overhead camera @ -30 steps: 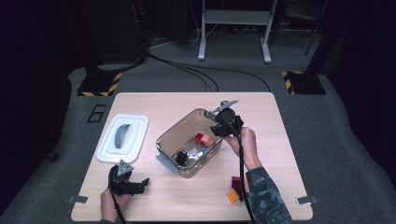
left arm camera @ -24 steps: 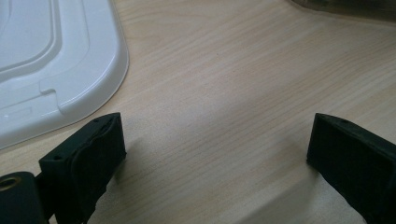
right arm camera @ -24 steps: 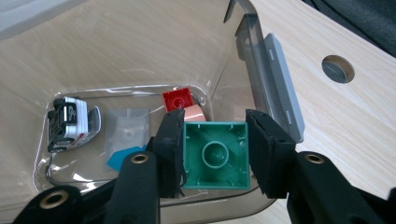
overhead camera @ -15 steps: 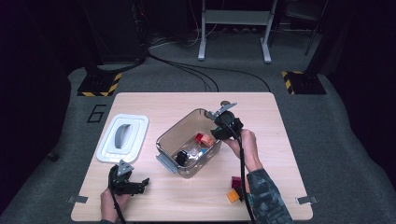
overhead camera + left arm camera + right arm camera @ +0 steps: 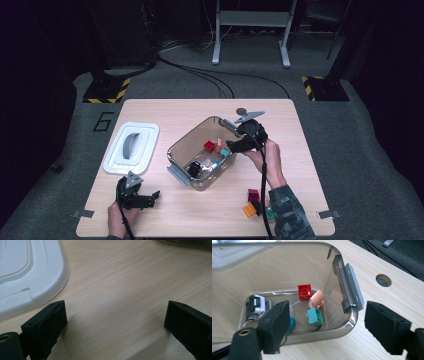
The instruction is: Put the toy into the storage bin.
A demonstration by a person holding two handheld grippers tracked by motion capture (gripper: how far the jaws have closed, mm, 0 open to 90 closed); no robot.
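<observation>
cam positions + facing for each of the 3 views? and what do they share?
High view: above the person's side, facing forward and down on the table; both forearms, left gripper, right gripper.
Left gripper view: low over the wood, beside the white lid; own jaws apart.
Right gripper view: looks down into the clear bin of blocks; own jaws apart.
Shared: the bin and lid also show from above.

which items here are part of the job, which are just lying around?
In play: clear bin, blocks inside it, loose blocks at the table's near edge, right gripper, fingers just opened, nothing between them.
Idle: white lid, left gripper.
</observation>
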